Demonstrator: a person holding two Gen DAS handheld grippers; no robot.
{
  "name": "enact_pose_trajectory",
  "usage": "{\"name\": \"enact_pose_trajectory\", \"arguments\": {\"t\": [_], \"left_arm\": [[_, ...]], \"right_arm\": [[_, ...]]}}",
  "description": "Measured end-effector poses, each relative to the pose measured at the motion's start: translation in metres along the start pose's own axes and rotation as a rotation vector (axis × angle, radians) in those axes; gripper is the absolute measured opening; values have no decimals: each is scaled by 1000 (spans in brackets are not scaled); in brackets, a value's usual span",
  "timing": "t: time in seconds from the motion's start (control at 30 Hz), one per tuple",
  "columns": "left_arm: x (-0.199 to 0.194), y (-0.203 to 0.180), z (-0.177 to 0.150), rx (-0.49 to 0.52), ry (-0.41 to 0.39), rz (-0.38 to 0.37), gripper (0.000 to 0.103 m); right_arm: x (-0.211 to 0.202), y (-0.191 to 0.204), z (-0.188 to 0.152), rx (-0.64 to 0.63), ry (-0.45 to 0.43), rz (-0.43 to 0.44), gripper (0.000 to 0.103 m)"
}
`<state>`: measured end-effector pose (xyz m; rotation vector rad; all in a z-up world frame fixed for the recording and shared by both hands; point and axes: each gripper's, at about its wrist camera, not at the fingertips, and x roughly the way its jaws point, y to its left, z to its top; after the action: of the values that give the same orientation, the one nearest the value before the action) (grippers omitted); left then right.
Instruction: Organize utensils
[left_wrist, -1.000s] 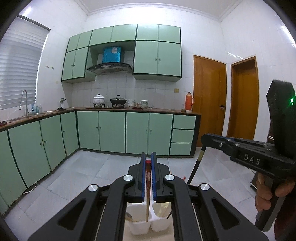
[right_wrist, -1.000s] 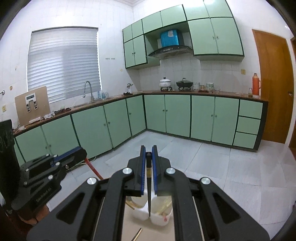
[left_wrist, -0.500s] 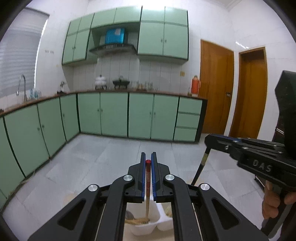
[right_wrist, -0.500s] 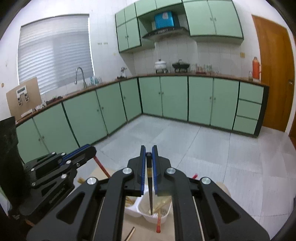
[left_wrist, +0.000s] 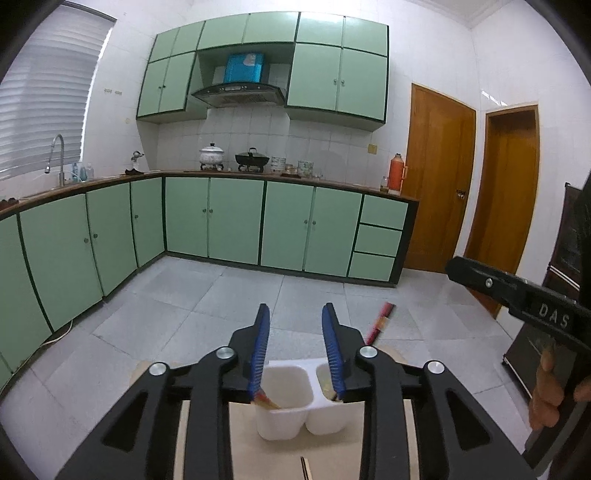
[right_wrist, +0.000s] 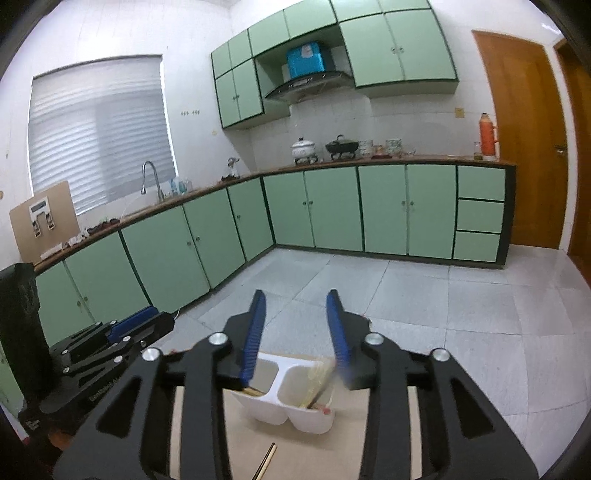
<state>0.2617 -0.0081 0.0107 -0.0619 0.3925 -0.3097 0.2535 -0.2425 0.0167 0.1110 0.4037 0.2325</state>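
A loose chopstick (right_wrist: 266, 459) lies on the bench (right_wrist: 295, 443) nearest the cameras. Beyond it stands the white two-compartment holder (left_wrist: 282, 402), near the bench's far edge, with chopsticks (right_wrist: 317, 384) in its compartments. Above it, the left gripper (left_wrist: 294, 317) and right gripper (right_wrist: 295, 301) have jaws apart and opening, nothing between them. Green cabinets (left_wrist: 236, 221) stand far behind.

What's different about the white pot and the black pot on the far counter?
Colour first: the white pot is pale and glossy, while the black pot is dark. The white pot is taller and rounded; the black pot is wider and shallower. The white pot stands to the left of the black pot. Both wear a lid with a knob and stand side by side on the counter beneath the hood.
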Motion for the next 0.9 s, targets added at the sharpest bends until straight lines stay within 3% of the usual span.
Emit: {"name": "enact_pose_trajectory", "arguments": {"t": [0.23,0.4,0.67,0.9], "left_arm": [[-46,-9,-32,-16,-4,-3,47],[-64,-10,-70,-3,58,14,53],[-61,0,-146,14,236,51,53],[-58,10,-198,18,339,73,53]], "right_arm": [[-44,17,-53,-29,-2,-10,60],[-58,28,-95,-14,59,9,66],[-55,38,-164,-27,189,-35,67],[-46,43,-211,-7,285,-53,67]]}}
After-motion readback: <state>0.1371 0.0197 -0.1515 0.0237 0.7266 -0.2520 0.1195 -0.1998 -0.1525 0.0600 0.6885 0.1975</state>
